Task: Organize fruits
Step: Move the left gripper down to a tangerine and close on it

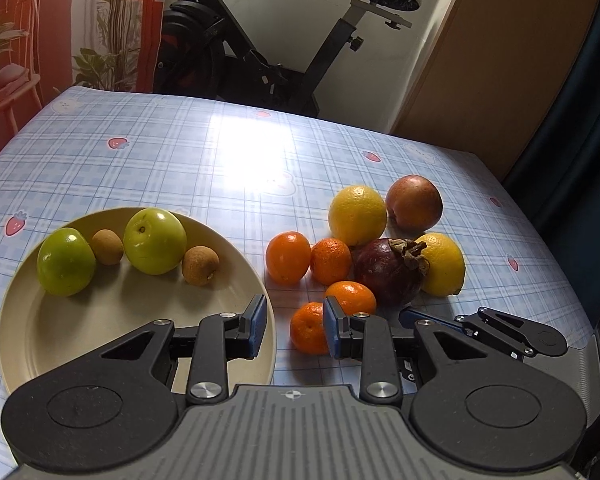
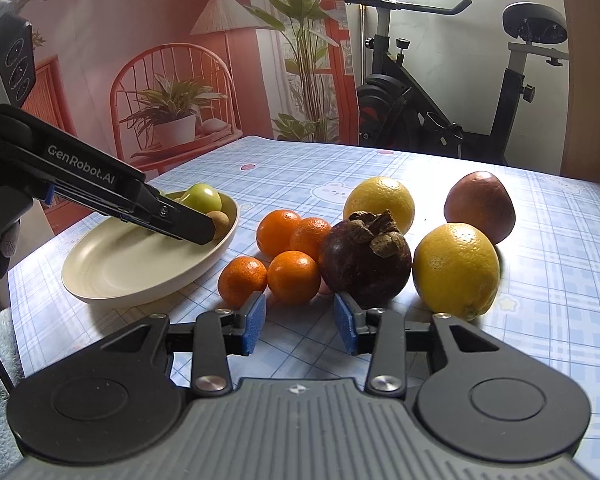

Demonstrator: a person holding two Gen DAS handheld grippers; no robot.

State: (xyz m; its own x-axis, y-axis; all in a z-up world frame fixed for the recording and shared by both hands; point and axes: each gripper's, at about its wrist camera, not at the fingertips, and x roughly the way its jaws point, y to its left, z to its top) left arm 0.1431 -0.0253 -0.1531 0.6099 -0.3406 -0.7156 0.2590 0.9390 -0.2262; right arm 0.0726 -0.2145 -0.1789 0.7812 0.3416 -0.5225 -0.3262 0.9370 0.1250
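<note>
While I held both grippers over the tabletop (image 1: 180,152), I logged: plate (image 1: 100,320), lower left, holding two green apples (image 1: 155,240) and two small brown fruits (image 1: 200,265); tangerines (image 1: 288,257), lemons (image 1: 357,214) and mangosteen (image 1: 388,272) clustered right of it. Left gripper (image 1: 295,330) fingers parted, empty; right gripper (image 2: 300,322) likewise.
</note>
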